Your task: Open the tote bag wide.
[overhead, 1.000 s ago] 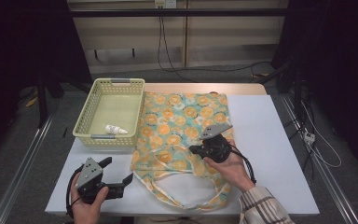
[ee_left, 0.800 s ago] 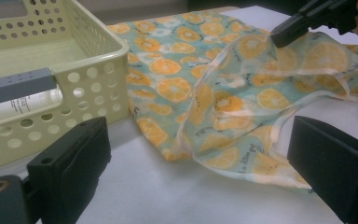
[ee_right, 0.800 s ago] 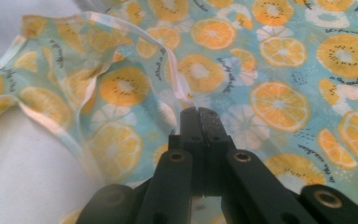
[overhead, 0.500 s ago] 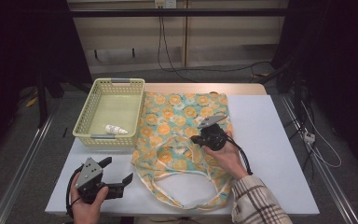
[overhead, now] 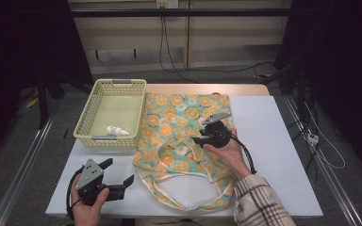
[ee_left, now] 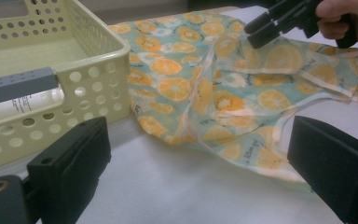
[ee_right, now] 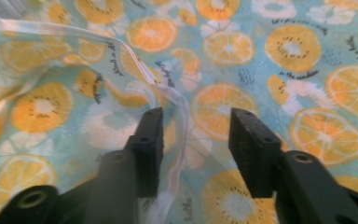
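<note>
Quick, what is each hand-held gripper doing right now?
Left hand-held gripper: open, holding nothing.
Right hand-held gripper: jaws just opened, the fruit-print bag and its white edge between them, not pinched.

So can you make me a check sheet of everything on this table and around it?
Surface: white table, wooden strip at the far edge.
Job's things: orange-print cloth bag lying flat, handles toward the person.
Clutter: yellow basket holding a small white bottle.
Grippers: right hand-held gripper has just been opening, bag's white edge strip between its jaws; left hand-held gripper open, over bare table.
Cables: black cable trails from the right gripper.
Surroundings: floor cables, dark curtains.
</note>
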Available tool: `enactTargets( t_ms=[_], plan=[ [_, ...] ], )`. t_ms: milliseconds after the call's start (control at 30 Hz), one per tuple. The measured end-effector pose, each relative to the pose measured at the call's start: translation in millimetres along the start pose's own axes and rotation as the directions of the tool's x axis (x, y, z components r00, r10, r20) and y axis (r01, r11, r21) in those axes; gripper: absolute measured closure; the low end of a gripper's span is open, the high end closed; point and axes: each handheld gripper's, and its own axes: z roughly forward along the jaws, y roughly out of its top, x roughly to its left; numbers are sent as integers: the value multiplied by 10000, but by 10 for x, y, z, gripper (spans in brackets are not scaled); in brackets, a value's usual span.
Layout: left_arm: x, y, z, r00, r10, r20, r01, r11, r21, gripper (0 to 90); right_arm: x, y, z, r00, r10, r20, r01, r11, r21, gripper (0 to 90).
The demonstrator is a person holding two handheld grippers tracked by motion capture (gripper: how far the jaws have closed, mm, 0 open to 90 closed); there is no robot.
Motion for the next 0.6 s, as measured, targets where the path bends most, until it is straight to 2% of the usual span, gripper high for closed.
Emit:
enactTargets(
  t_ms=[100,267,300,333,400,500,567,600],
  plan=[
    [1,2,2,10000,78,-16,-78,10000,18,56,40,17,-109,9997,196,-175,-199,9997,-132,370],
    [-1,0,0,10000,36,-25,-35,10000,12,56,210,27,-291,9972,-128,-735,95,9990,-441,341],
    [-1,-1,1,10000,28,-18,-28,10000,-7,56,302,15,-339,9958,-230,-884,194,9989,-423,327],
    [-1,1,0,10000,38,-22,-38,10000,11,56,302,15,-339,9958,-230,-884,194,9989,-423,327],
    [-2,1,1,10000,54,-4,-54,10000,14,56,392,9,-368,9926,-554,-1077,520,9981,-340,341],
    [-1,0,-4,10000,47,-25,-47,10000,-1,56,545,-46,-359,9836,-916,-1552,916,9958,-68,405],
    [0,0,0,10000,44,-28,-44,10000,14,56,643,-111,-328,9808,-1260,-1491,1313,9910,263,414],
    [0,1,0,10000,91,-25,-91,10000,34,56,671,-135,-314,9800,-1266,-1537,1342,9902,396,422]
  ],
)
